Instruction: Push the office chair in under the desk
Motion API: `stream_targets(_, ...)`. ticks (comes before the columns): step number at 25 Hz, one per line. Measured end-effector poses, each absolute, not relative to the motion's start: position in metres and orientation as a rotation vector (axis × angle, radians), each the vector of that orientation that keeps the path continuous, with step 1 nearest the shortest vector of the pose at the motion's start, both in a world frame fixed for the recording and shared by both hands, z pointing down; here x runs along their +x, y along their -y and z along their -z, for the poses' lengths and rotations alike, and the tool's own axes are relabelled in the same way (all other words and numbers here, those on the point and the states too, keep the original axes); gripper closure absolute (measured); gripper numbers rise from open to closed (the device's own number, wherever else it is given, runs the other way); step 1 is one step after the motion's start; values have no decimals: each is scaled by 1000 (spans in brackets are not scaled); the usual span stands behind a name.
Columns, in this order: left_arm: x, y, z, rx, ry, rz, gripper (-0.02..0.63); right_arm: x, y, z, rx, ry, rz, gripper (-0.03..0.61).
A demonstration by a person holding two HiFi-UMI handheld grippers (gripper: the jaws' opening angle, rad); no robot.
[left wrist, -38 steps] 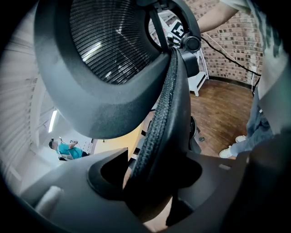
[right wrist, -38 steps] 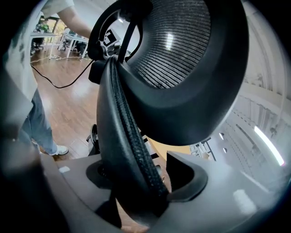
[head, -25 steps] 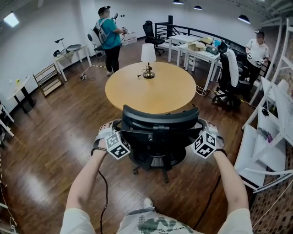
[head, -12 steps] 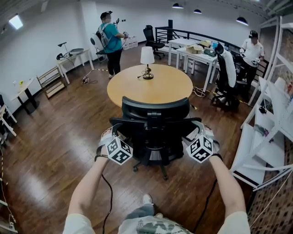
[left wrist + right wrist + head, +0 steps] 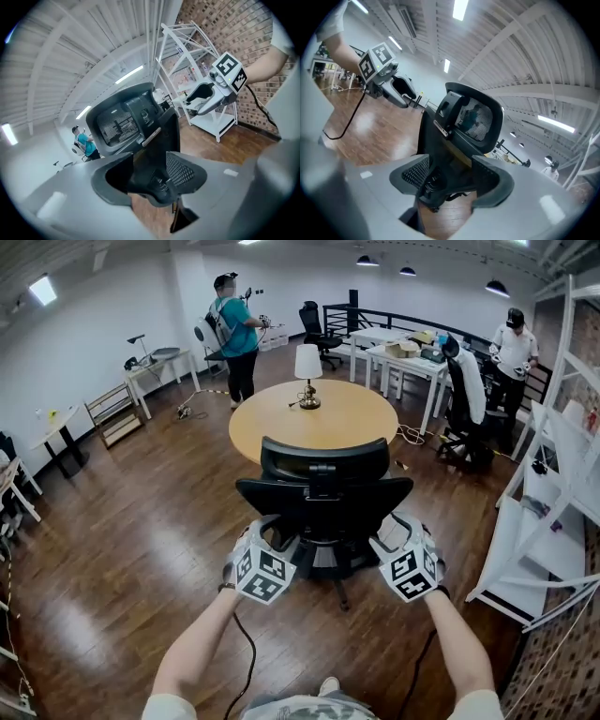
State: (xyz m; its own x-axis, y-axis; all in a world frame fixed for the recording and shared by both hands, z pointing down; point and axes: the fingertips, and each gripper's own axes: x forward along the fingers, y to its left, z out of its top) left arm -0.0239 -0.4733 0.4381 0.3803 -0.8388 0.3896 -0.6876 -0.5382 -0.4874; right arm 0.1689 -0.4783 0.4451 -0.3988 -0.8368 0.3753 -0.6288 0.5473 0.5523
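The black office chair point(image 5: 323, 498) stands with its back to me, just short of the round wooden table point(image 5: 352, 423) that carries a small lamp point(image 5: 308, 371). My left gripper point(image 5: 262, 535) is low at the chair's left side and my right gripper point(image 5: 392, 532) is low at its right side. In the left gripper view, the left gripper point(image 5: 150, 173) is closing, with a black part of the chair point(image 5: 126, 122) between its jaws. In the right gripper view, the right gripper point(image 5: 450, 176) is closing too, around a dark chair part point(image 5: 473, 117). No firm pad contact shows on either side.
A person in a teal shirt point(image 5: 239, 334) stands beyond the table and another person point(image 5: 511, 348) stands at the far right. White desks point(image 5: 403, 348) and a second black chair point(image 5: 464, 399) are at the back right. White shelving point(image 5: 553, 521) lines the right, and small tables point(image 5: 61, 427) the left wall.
Both grippers have dropped from the sides of the backrest to lower on the chair and come closer together. The chair now looks more upright and farther from me.
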Motion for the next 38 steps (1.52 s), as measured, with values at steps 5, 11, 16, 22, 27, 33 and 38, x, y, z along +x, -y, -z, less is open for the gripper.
stream_targets(5,-26,440,-440,-2414,-1294,876,374,141,439,-436,1235,2218,392,301)
stream_targets(11,-47,396,-445,-2448,-1277,837,382,112,391,-441,1266,2225,352,315)
stream_targets(16,-48,353,-432,-2559,-1260,677,403,88,344,-433,1316,2260,338,347)
stream_targets(22,-44,289,-413,-2669,-1230,476,455,67,275,-427,1415,2354,234,404)
stream_targets(27,-40,238,-416,-2733,-1207,378,475,53,223,-429,1482,2429,158,451)
stream_targets(33,-31,182,-414,-2876,-1247,148,559,41,168,-417,1559,2504,129,577)
stream_targets(38,-21,145,-418,-2953,-1318,-3,597,36,128,-426,1599,2574,33,577)
